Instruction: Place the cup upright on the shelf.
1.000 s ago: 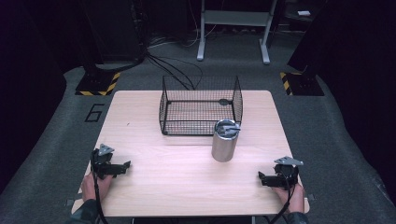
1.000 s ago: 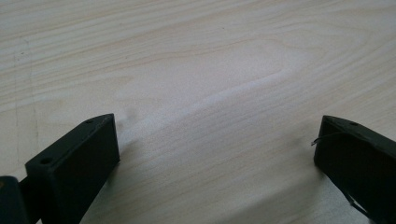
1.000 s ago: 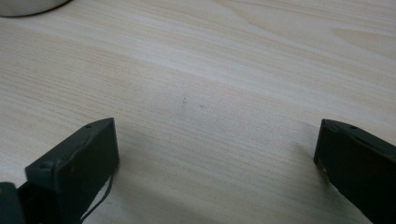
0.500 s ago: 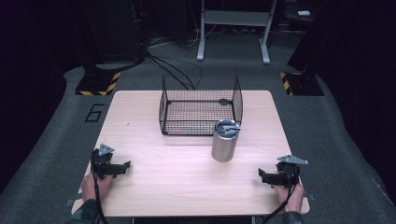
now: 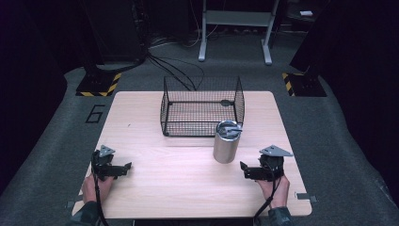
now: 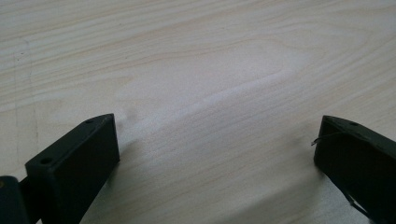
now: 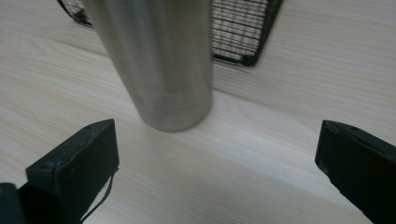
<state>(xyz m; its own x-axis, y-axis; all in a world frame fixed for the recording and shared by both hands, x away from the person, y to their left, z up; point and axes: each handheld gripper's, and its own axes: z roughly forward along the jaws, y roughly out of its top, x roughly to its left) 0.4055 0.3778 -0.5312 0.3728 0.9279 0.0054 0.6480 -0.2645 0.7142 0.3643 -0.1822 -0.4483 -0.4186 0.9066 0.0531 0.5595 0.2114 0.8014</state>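
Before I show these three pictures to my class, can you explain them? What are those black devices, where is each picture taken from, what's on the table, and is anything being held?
A person sits at a wooden table, holding a hand-operated two-jaw gripper in each hand: the left gripper and the right gripper. The high view looks down from above. The other two come from cameras riding on the grippers, looking along their black jaws. On the table stand a black wire basket and, just in front of its right corner, an upright metal cylinder. The right gripper's camera faces that cylinder. Both grippers are open, holding nothing.

Steel cup upright beside wire basket; contents unclear.
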